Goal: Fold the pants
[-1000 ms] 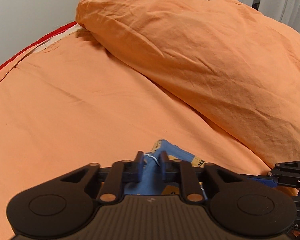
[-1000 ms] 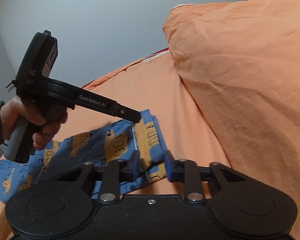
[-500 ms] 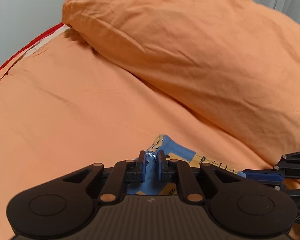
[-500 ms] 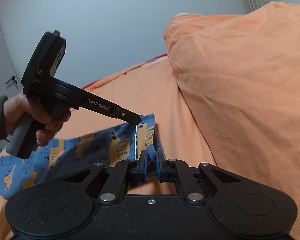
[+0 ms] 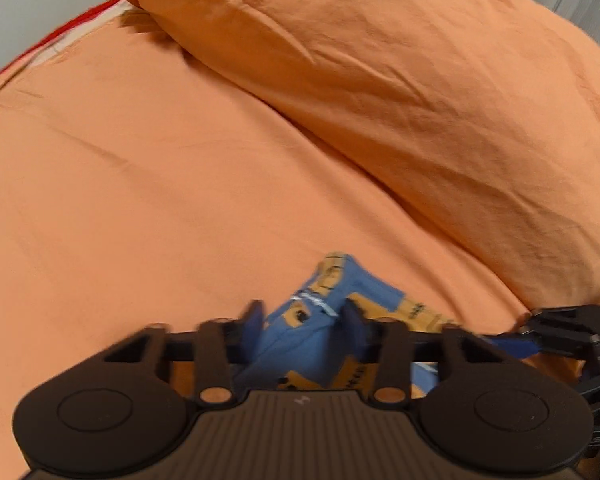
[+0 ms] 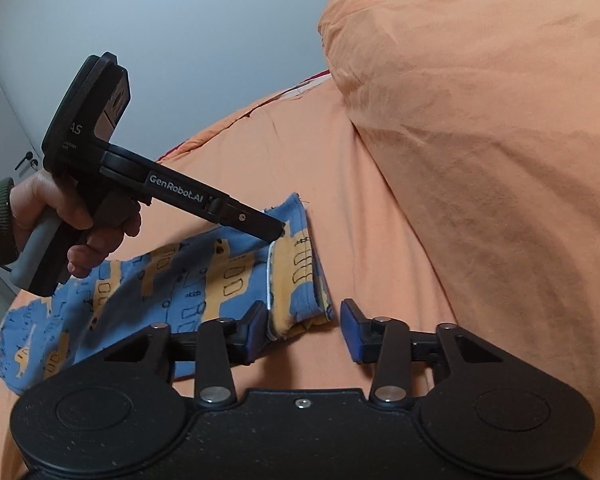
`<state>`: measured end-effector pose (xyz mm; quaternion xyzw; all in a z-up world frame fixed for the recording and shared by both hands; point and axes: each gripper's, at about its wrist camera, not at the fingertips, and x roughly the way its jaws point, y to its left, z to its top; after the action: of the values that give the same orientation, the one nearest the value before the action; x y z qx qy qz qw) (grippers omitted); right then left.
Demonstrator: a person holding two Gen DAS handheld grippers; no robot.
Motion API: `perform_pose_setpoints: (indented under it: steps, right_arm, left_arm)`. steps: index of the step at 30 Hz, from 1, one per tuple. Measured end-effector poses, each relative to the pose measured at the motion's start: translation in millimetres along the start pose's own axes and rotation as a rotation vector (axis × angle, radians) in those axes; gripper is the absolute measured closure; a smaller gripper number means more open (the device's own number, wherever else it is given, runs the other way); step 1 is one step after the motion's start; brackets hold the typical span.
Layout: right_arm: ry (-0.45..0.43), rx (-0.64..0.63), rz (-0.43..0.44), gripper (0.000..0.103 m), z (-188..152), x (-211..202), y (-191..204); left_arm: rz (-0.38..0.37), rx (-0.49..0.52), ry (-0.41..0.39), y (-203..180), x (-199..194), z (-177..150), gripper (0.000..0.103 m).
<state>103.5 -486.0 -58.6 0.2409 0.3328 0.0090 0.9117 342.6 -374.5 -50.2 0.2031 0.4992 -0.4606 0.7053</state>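
Pants (image 6: 204,284) lie on orange bedsheet (image 5: 140,200) beside duvet (image 5: 420,80)

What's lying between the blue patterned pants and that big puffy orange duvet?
Only bare orange sheet: in the right wrist view, the pants end short of the duvet, with nothing lying in the gap.

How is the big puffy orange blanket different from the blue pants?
The blanket is plain orange; the pants are blue with yellow pictures. The blanket is a big, puffy heap; the pants are small and lie mostly flat. Both are soft cloth on the bed.
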Motion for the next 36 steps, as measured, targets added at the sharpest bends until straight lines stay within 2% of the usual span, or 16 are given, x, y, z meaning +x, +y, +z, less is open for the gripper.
perform_pose_setpoints:
  steps: [3,7,13,15,16,18,19,21,22,23,24,26,31,32,34,36]
  right_arm:
    - [-0.006,-0.013,-0.018,0.077,-1.2,-1.4,3.3]
    - [-0.044,-0.058,-0.066,0.086,-2.3,-11.1,18.4]
    - [-0.121,-0.114,-0.113,0.088,0.5,-33.5,31.7]
    - [-0.104,-0.136,-0.135,0.087,-1.4,-28.5,33.3]
    - [-0.075,-0.149,-0.159,0.081,-3.7,-21.6,32.6]
    - [-0.040,-0.185,-0.219,0.070,-10.8,-11.1,31.0]
    - [-0.055,-0.214,-0.228,0.064,-13.2,-12.2,33.7]
    - [-0.100,-0.287,-0.267,0.051,-13.8,-16.3,44.3]
    - [-0.137,-0.322,-0.274,0.038,-13.9,-18.6,49.2]
    - [-0.177,-0.369,-0.286,0.029,-14.4,-20.1,53.7]
    - [-0.205,-0.415,-0.299,0.027,-16.1,-20.0,58.7]
    - [-0.228,-0.504,-0.309,0.022,-20.5,-13.9,67.3]
    - [-0.144,-0.616,-0.377,0.021,-28.5,16.7,67.5]
    - [-0.141,-0.607,-0.382,0.017,-27.4,17.9,64.2]
    - [-0.146,-0.599,-0.421,0.010,-24.2,18.1,63.5]
    - [-0.169,-0.626,-0.454,0.010,-24.4,16.3,68.1]
  left_arm:
    - [0.040,0.053,-0.012,-12.3,-2.4,-3.8,0.086]
    - [0.072,0.069,-0.049,-26.5,-14.9,-5.5,0.090]
    - [0.071,0.109,-0.120,-43.3,-34.9,-3.2,0.090]
    - [0.091,0.140,-0.109,-44.5,-26.5,-8.6,0.082]
    - [0.096,0.132,-0.088,-42.7,-20.1,-12.8,0.077]
    - [0.111,0.080,-0.065,-36.4,-14.7,-17.8,0.048]
    - [0.114,0.056,-0.085,-34.3,-20.1,-22.0,0.043]
    - [0.133,0.038,-0.155,-32.6,-40.1,-33.3,0.022]
    - [0.167,0.035,-0.195,-32.3,-51.8,-41.7,0.016]
    - [0.220,0.036,-0.237,-33.6,-62.9,-52.4,0.007]
    - [0.286,0.042,-0.275,-35.4,-73.8,-66.9,0.003]
    - [0.407,0.058,-0.299,-35.1,-87.0,-96.1,0.003]
    - [0.679,-0.021,-0.239,-10.2,-103.4,-194.9,0.003]
    - [0.726,-0.064,-0.227,-1.5,-108.1,-219.4,0.003]
    - [0.751,-0.170,-0.227,14.3,-125.0,-264.9,0.004]
    - [0.691,-0.254,-0.288,23.9,-153.6,-298.1,0.003]
